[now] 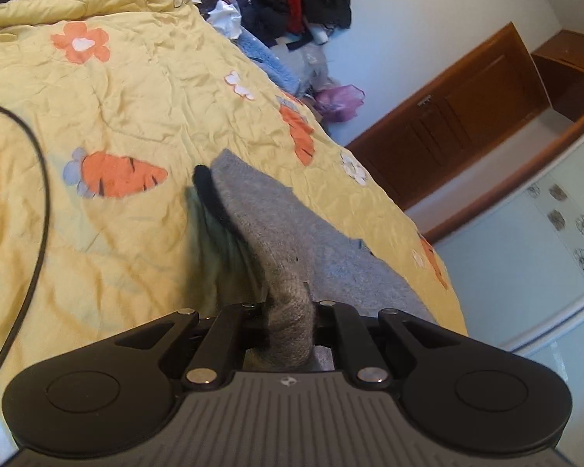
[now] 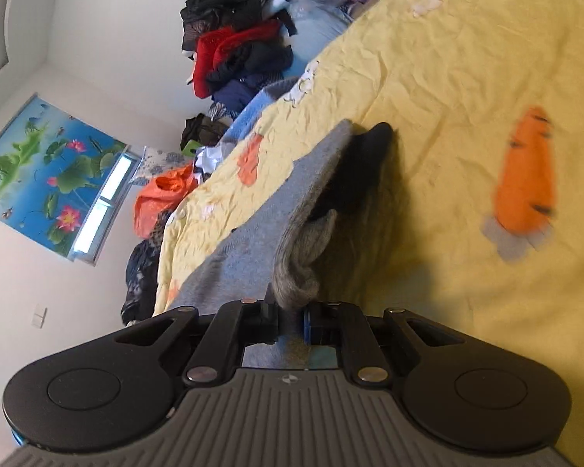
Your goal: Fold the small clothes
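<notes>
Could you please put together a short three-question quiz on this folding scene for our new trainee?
1. True or false: the left gripper is shut on the grey garment.
2. What does the grey garment lie on?
A. a bare wooden floor
B. a yellow quilt printed with carrots and flowers
C. a glass table
3. Fill in the blank: the right gripper is pinching the ______ garment.

Key
1. True: grey fabric is bunched between its closed fingers.
2. B
3. grey; the garment's edge is gathered between its fingers, with a black part of the garment showing beyond.
</notes>
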Demonstrator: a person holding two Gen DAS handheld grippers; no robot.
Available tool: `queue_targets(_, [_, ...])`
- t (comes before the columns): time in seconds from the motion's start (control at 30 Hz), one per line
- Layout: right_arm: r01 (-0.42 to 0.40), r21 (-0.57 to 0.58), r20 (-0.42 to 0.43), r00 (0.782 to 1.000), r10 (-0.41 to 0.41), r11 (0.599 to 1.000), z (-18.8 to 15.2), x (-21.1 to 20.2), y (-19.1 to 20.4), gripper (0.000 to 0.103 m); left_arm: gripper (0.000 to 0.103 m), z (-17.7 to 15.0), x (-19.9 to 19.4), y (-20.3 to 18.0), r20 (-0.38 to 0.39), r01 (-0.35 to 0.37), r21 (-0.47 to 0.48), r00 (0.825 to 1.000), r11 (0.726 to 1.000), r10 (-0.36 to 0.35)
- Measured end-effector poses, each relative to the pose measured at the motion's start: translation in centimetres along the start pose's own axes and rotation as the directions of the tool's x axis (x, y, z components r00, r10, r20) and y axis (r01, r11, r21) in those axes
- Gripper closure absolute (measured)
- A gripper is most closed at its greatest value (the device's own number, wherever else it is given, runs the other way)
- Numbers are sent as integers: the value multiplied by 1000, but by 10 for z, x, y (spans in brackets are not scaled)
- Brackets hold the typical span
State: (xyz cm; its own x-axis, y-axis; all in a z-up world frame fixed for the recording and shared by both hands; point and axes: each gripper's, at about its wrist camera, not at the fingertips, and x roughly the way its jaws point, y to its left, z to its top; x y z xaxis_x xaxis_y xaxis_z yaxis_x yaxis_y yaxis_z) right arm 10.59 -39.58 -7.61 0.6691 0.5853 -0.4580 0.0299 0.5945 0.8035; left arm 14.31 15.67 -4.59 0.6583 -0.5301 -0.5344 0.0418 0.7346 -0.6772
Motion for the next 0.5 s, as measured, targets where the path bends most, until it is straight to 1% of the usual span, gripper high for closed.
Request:
queue_targets(0.07, [13,29,-17,1000,-13,999,-16,-16,-10,87,96,-16,-8,9,-19,-36,12,999,999,36])
queue_targets(0.13, [31,64,-32,999,-29,997,-33,-24,-22,87,96,-35,-4,34,-75,-90,-24,993,996,88])
queue_targets(0.17, [59,65,-41,998,-56,996,-39,-23,-27,85,95,-43,0,46,-96,-119,-39,989,992,115])
queue_targets(0.2, [89,78,-48,995,-86,993,-44,-21,-33,80,93,-49,3,57,-103,-126,-50,987,991,121])
queue_targets(0.23, [119,105,-53,992,-114,987,-46,-20,-39,69,90,-51,3,62,-93,-108,-62,990,992,102])
queue_targets(0.27, [107,129,-43,994,-102,986,-46,-22,-42,66,82,-50,0,64,-83,-97,-85,992,992,90])
queue_targets(0.3, [116,142,-15,993,-115,983,-42,-26,-41,59,74,-48,-3,63,-85,-109,-107,991,988,101])
queue_targets(0.33, [136,134,44,989,-143,982,-37,-33,-35,44,50,-45,-5,61,-79,-122,-117,990,986,113])
queue_targets(0.37, [148,103,114,981,-160,984,-31,-40,-25,31,21,-43,-8,58,-59,-125,-120,991,985,119])
queue_targets(0.4, [141,60,173,974,-150,988,-25,-42,-12,24,9,-43,-11,57,-27,-125,-121,992,985,122])
queue_targets(0.43, [110,17,205,972,-111,994,-19,-40,1,18,3,-44,-14,55,12,-136,-124,990,983,138])
queue_targets(0.47, [65,-18,204,977,-60,998,-13,-31,15,18,4,-47,-14,53,38,-148,-126,987,981,154])
queue_targets(0.5, [17,-44,180,984,-9,999,-8,-17,30,18,4,-51,-12,53,49,-150,-126,986,981,158])
